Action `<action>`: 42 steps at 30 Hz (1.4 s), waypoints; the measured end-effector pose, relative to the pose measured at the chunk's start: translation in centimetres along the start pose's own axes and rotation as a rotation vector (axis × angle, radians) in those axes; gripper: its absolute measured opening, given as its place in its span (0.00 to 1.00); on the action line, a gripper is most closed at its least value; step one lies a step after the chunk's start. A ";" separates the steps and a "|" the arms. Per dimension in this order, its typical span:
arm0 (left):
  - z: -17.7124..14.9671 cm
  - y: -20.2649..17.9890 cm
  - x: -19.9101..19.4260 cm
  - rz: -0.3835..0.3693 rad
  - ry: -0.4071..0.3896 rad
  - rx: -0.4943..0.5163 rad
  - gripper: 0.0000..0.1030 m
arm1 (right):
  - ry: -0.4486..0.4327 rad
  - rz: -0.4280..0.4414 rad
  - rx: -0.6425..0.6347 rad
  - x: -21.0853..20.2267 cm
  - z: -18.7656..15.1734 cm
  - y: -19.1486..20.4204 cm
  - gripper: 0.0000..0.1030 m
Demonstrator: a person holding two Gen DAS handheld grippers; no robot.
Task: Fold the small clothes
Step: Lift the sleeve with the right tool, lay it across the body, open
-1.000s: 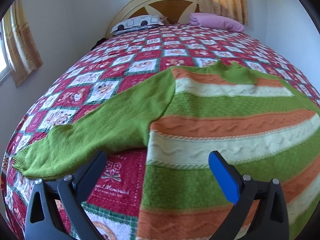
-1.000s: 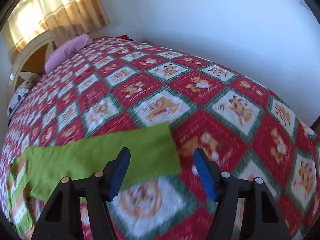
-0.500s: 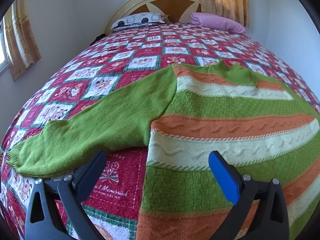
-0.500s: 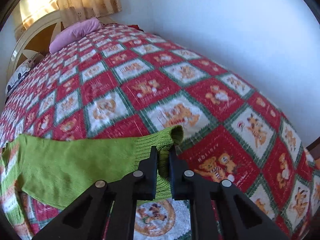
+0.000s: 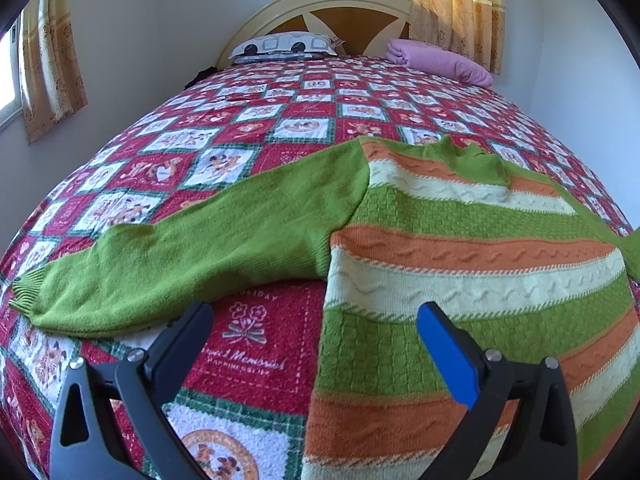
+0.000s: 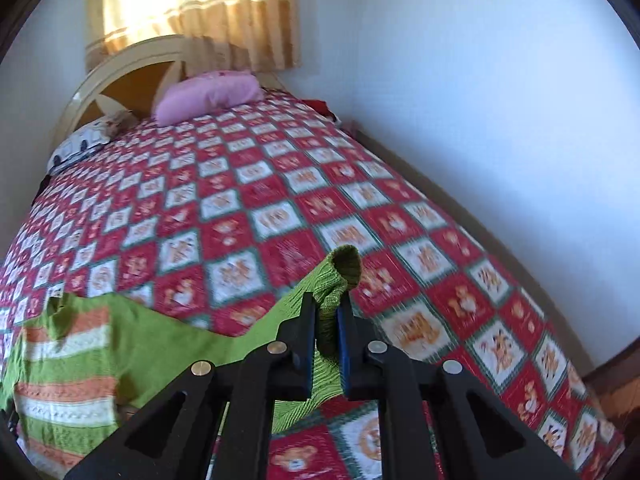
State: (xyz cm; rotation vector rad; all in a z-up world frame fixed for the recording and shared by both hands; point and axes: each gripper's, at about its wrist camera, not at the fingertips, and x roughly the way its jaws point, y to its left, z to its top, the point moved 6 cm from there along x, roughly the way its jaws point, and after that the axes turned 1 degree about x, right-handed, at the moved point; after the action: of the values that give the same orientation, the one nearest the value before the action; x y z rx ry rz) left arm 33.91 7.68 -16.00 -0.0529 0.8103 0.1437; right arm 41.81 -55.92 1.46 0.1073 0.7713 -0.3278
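Observation:
A small knitted sweater [image 5: 460, 264] with green, orange and cream stripes lies flat on the bed. Its plain green left sleeve [image 5: 192, 256] stretches out to the left. My left gripper [image 5: 316, 332] is open and empty, hovering just in front of the sweater's left side, near the armpit. In the right wrist view my right gripper [image 6: 326, 312] is shut on the cuff of the right sleeve [image 6: 340, 276] and holds it lifted off the bed. The striped body [image 6: 64, 364] lies at the lower left of that view.
The bed has a red, green and white patterned quilt [image 5: 280, 116]. A pink pillow [image 5: 440, 60] and a patterned pillow [image 5: 284, 46] lie by the headboard [image 5: 340, 12]. A white wall [image 6: 500, 120] runs along the bed's right side. Curtains [image 5: 452, 4] hang behind.
My right gripper closed on the right sleeve cuff and has lifted it up off the quilt. My left gripper stayed open in nearly the same place.

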 end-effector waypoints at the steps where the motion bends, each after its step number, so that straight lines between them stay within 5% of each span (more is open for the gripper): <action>1: -0.1 0.0 0.0 -0.002 0.000 -0.002 1.00 | -0.006 0.004 -0.010 -0.5 0.2 0.6 0.08; 13: -0.3 1.1 -0.3 -0.038 -0.015 -0.045 1.00 | -0.133 0.096 -0.201 -9.0 5.1 13.3 0.08; 26: -1.3 2.0 -0.2 -0.075 -0.013 -0.081 1.00 | -0.182 0.234 -0.412 -14.1 3.2 28.5 0.08; 34: -1.7 2.5 -0.2 -0.081 -0.009 -0.099 1.00 | -0.102 0.385 -0.494 -10.9 -4.3 39.5 0.08; 42: -2.2 3.5 -0.5 -0.026 0.019 -0.064 1.00 | 0.126 0.558 -0.492 -0.4 -19.7 50.4 0.15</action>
State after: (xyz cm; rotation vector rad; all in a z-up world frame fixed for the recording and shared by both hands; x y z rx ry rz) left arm 31.44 10.85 -17.13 -0.1255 0.8234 0.1452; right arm 45.02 -4.01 -13.59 -0.1231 0.8924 0.4038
